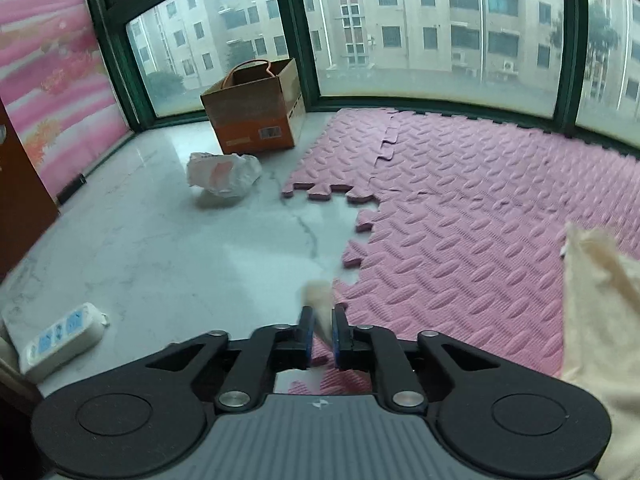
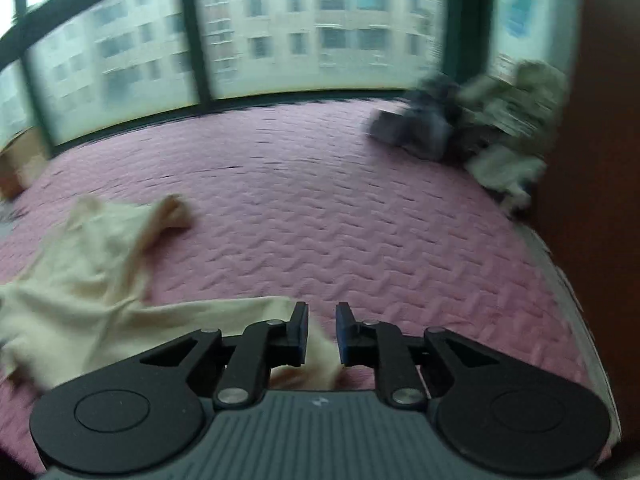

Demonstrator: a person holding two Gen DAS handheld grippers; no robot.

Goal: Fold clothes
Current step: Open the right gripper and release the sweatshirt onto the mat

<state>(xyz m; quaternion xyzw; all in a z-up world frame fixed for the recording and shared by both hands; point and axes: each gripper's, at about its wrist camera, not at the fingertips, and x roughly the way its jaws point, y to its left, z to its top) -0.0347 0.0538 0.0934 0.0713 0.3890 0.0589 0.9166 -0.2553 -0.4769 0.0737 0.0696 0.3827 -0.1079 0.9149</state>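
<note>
A cream garment (image 2: 92, 280) lies crumpled on the pink foam mat (image 2: 320, 200). In the left wrist view my left gripper (image 1: 321, 314) is shut on a cream corner of it (image 1: 320, 300), held above the mat's edge; more of the garment (image 1: 600, 320) hangs at the right. In the right wrist view my right gripper (image 2: 322, 314) has its jaws a little apart with an edge of the cream cloth (image 2: 320, 352) lying between them; this view is blurred.
A cardboard box (image 1: 256, 112) and a white plastic bag (image 1: 224, 174) sit on the marble floor (image 1: 160, 260) by the window. A power strip (image 1: 60, 336) lies at the left. A pile of dark and pale clothes (image 2: 472, 128) sits at the mat's far right corner.
</note>
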